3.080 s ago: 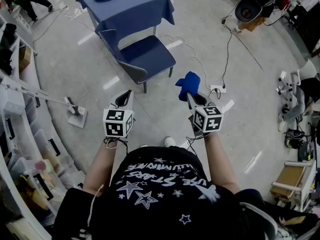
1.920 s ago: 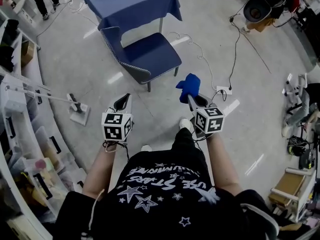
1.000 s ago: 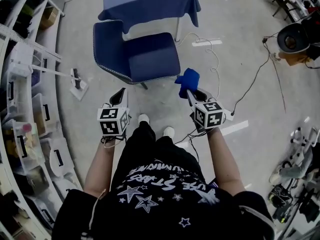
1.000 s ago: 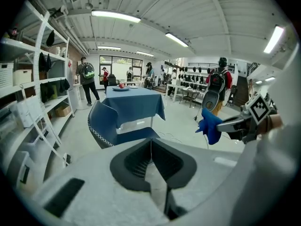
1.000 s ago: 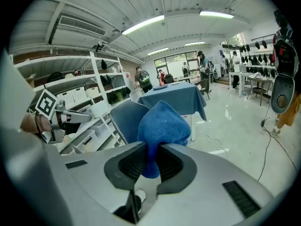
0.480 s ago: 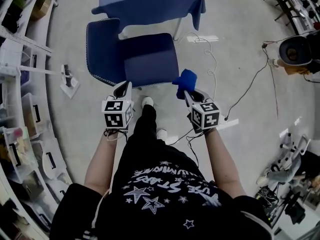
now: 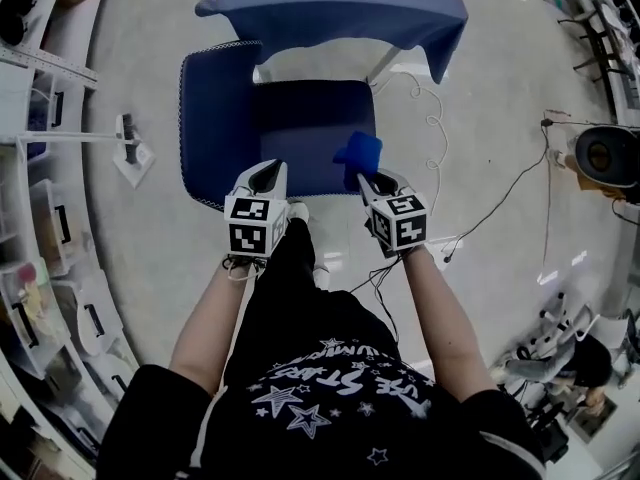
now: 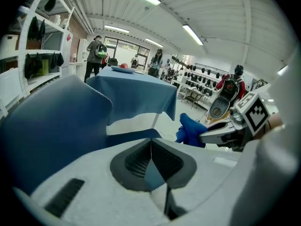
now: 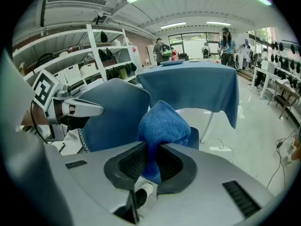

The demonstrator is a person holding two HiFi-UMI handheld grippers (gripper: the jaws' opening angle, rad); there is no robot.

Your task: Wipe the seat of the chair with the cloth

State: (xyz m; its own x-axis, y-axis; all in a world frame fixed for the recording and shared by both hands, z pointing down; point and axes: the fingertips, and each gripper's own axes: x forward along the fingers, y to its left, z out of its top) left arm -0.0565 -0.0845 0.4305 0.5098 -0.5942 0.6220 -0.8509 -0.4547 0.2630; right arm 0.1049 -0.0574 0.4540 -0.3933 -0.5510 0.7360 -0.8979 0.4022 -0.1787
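Our left hand-held gripper (image 7: 268, 174) hangs empty, jaws together, at the near edge of the chair (image 7: 310, 128) seat, likely kept clear. The right hand-held gripper (image 7: 368, 180) is clamped on the blue cloth (image 7: 358, 154), above the seat's near right corner, ready to wipe. A blue-draped bench (image 7: 340, 8) stands beyond on pale floor (image 7: 500, 108).

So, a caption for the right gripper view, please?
The blue cloth clamped in the right tongs, with the blue chair ahead.
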